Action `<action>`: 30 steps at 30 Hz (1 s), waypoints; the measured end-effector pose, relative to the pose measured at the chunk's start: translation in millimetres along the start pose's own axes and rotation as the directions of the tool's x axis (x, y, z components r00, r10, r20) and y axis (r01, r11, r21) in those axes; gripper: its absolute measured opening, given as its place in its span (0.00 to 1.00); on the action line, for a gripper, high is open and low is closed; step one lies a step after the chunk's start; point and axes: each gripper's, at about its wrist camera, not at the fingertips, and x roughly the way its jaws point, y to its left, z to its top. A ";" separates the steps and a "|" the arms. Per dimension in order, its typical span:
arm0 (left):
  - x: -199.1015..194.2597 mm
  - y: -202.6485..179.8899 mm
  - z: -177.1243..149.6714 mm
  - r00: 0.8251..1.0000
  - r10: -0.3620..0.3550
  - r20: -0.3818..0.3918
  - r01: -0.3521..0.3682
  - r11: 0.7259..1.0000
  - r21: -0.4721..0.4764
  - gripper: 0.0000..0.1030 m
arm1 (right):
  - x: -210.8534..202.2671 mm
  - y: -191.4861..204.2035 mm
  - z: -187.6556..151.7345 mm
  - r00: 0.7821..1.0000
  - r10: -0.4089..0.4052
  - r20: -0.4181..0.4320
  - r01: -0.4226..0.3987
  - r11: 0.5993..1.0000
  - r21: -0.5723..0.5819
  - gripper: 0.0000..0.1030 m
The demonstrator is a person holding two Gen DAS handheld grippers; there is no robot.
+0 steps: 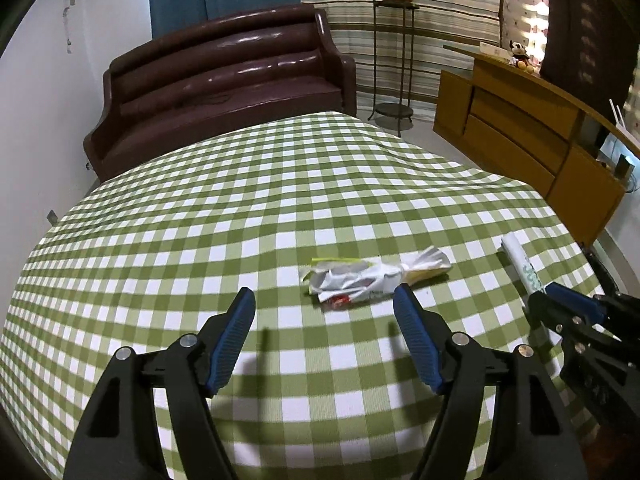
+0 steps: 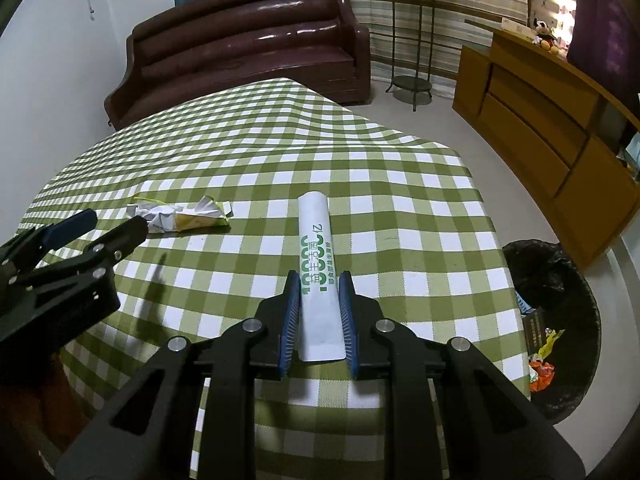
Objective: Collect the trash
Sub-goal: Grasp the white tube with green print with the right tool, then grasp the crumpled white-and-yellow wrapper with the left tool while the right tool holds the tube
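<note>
My right fingers (image 2: pixel 319 280) already clamp the white sachet (image 2: pixel 316 264) lengthwise over the table (image 2: pixel 400 184), so the crumpled wrapper (image 1: pixel 372 278) lying crosswise just ahead-right of my open left fingers (image 1: pixel 325 298) is theirs.

Green print is borne by the white paper tube (image 2: pixel 316 276): Chinese characters, of which "益生活菌" is read, and "亿".

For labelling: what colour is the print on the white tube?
Green print on the tube, clearest in the right wrist view.
</note>
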 end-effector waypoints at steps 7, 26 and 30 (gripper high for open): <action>15.0 -1.6 6.7 0.998 -0.047 -0.028 0.048 0.998 0.035 0.70 | 1.9 -0.6 -0.5 1.000 0.007 -0.004 -0.007 1.000 0.006 0.19; 13.2 -24.9 -10.7 0.995 -0.087 -0.057 0.093 0.989 0.111 0.09 | 4.3 -2.4 -0.2 1.000 0.017 -0.007 -0.017 1.000 0.016 0.20; 9.6 -29.9 -17.1 0.992 -0.106 -0.063 0.113 0.987 0.118 0.05 | 4.8 -2.1 -2.6 1.000 0.019 -0.006 -0.019 1.000 0.018 0.20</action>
